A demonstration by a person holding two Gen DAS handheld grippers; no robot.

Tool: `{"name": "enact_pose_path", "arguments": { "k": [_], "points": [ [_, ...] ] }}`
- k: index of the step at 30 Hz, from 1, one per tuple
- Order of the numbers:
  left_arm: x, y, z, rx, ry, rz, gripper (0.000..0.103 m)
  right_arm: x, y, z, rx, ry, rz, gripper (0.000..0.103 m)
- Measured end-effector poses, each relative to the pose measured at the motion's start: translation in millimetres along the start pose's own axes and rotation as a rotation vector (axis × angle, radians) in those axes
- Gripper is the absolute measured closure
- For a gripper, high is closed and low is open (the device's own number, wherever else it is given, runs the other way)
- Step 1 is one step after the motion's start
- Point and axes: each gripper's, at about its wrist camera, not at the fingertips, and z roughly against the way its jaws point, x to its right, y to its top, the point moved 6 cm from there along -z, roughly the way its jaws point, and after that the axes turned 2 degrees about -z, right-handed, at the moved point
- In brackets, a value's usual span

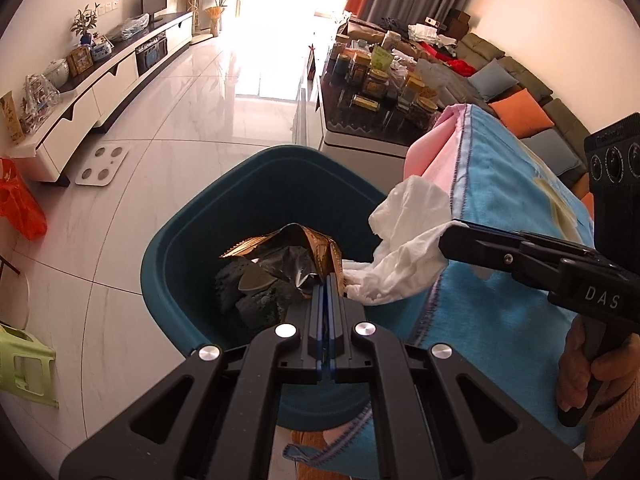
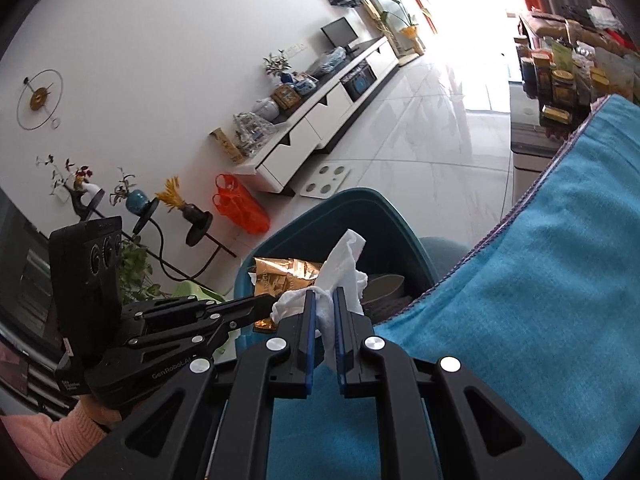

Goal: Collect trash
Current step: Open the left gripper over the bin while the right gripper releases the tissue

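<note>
Trash is in both grippers over the teal bin (image 1: 192, 216): the left gripper (image 1: 329, 285) is clamped on a gold foil wrapper (image 1: 316, 246) above the bin's opening, and the right gripper (image 2: 324, 300) pinches a crumpled white tissue (image 2: 344, 264) near the rim beside the blue cloth (image 2: 540, 280). Risk I see: the tissue hangs close to the edge and, if let go there, could catch on the cloth or slip outside the bin
</note>
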Motion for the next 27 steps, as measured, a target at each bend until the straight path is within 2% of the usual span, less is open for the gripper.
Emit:
{"name": "enact_pose_path", "arguments": {
  "k": [20,23,27],
  "points": [
    [-6.9,0.8,-14.8,0.026,0.02,0.045,0.097,-10.8,3.0,-18.0,-0.037,-0.077,0.02,0.094],
    [-7.1,1.4,-14.5,0.034,0.033,0.044,0.089,-10.5,2.7,-18.4,-0.035,-0.085,0.017,0.094],
    [-9.4,0.7,-13.7,0.037,0.035,0.056,0.088,-8.9,3.9,-18.2,-0.031,-0.094,0.011,0.094]
  ]
}}
